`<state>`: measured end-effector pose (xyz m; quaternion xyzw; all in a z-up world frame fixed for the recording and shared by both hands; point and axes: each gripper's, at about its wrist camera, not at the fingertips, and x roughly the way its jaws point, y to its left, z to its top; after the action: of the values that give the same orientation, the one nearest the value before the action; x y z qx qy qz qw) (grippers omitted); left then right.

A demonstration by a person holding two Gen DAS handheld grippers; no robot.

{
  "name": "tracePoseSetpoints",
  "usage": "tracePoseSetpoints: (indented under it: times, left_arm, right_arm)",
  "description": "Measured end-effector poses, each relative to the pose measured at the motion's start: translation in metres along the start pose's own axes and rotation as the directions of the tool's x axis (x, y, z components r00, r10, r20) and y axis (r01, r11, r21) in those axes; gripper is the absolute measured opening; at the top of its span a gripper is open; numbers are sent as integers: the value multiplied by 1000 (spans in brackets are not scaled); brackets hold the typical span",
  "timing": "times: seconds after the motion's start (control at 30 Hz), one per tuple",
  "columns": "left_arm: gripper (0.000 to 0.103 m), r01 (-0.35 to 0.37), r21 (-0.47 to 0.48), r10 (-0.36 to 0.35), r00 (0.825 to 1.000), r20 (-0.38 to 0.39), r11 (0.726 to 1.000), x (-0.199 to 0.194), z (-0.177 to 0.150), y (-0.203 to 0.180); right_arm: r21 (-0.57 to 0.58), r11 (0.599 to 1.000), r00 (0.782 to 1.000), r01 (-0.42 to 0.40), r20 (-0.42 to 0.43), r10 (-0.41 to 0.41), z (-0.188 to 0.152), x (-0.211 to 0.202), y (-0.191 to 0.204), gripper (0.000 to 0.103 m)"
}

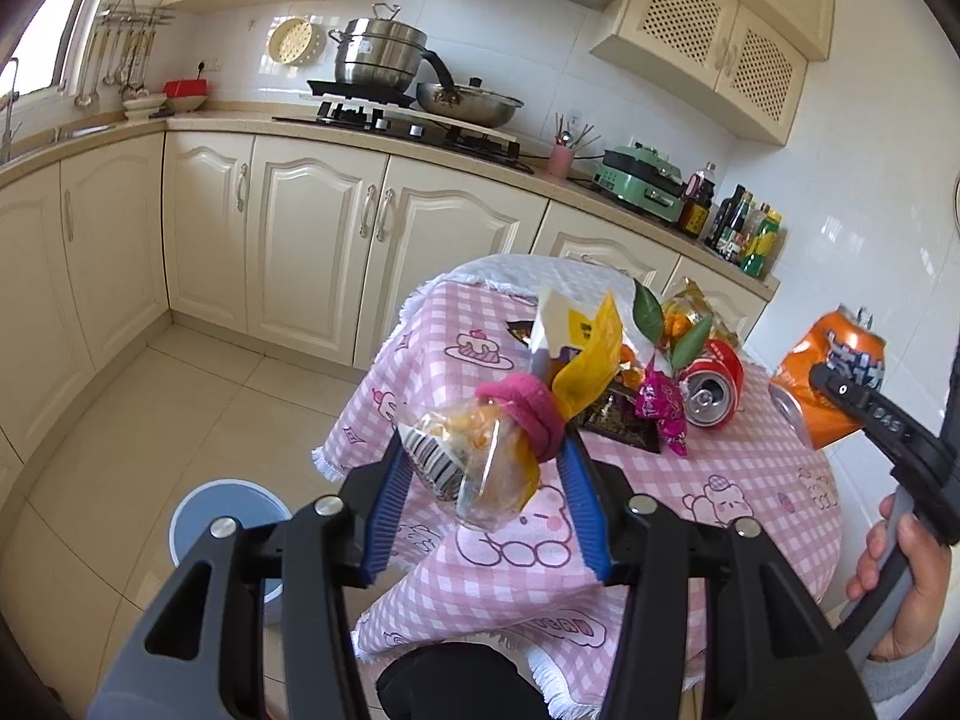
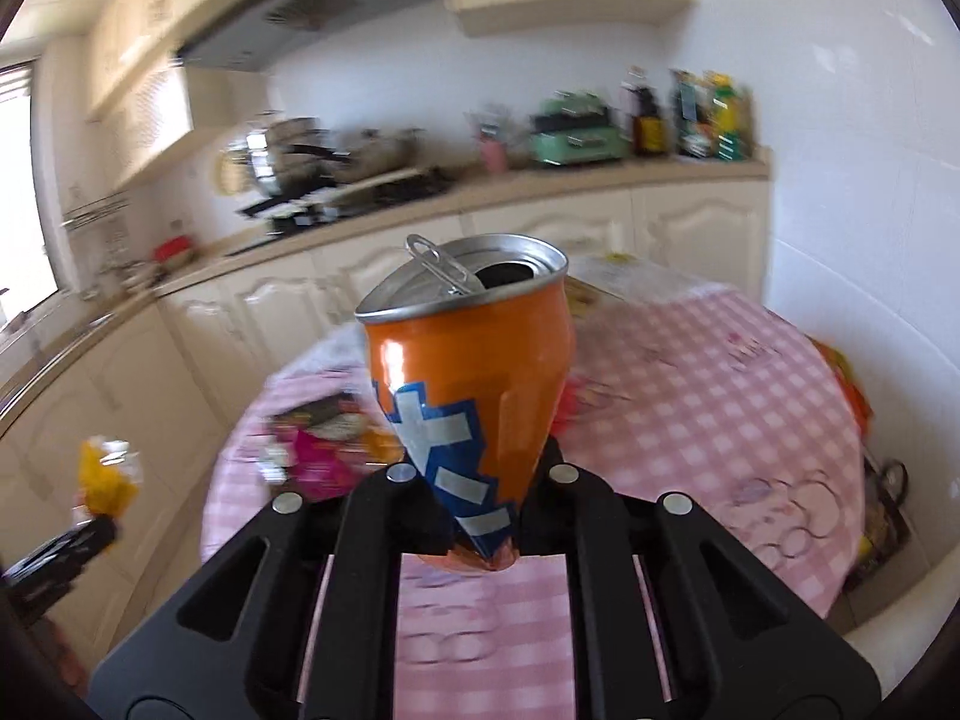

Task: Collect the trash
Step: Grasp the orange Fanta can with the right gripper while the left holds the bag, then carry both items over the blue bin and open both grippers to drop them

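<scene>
My left gripper (image 1: 483,468) is shut on a crumpled clear snack wrapper (image 1: 474,468) with yellow and striped print, held above the table's near edge. My right gripper (image 2: 483,516) is shut on a dented orange soda can (image 2: 474,384), lifted above the table; the can also shows in the left wrist view (image 1: 831,381) at the right. On the pink checked tablecloth (image 1: 492,588) lie a red can (image 1: 714,387) on its side, a magenta wrapper (image 1: 663,414), a dark wrapper (image 1: 618,426) and a yellow wrapper (image 1: 591,360). A blue bin (image 1: 225,519) stands on the floor, lower left.
Tangerines with leaves (image 1: 672,324) sit at the table's far side. Cream kitchen cabinets (image 1: 312,252) run behind, with a stove (image 1: 414,129), pots, a green appliance (image 1: 645,180) and bottles (image 1: 744,231) on the counter. Tiled floor (image 1: 180,396) lies left of the table.
</scene>
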<state>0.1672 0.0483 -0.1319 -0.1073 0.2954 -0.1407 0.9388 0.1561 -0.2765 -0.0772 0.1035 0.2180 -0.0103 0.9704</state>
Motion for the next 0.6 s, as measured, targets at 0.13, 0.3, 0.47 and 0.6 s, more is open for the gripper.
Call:
tracePoseSetpoints:
  times: [0.13,0.3,0.47,0.6]
  left_arm:
    - [48,-37,-29,37,999,3,999,-5,-2,25]
    - [48,-144,-101,142,990,-28,984,-7,-10,84]
    - [48,-253,-189,233,965,-121,949,14,-28,158]
    - [48,-327,-220,274,932,-238,919,53,-49,212]
  right_arm:
    - [-98,980,984,-172,-59,167,-6,13,68,12]
    - [-181,919,927,-351,-208,313,-36,55,156,12]
    - [-210,867,852,-452,-391,349,-90,128,229,12]
    - [-192,854,773,-483,-552,312,-145,204,267,12]
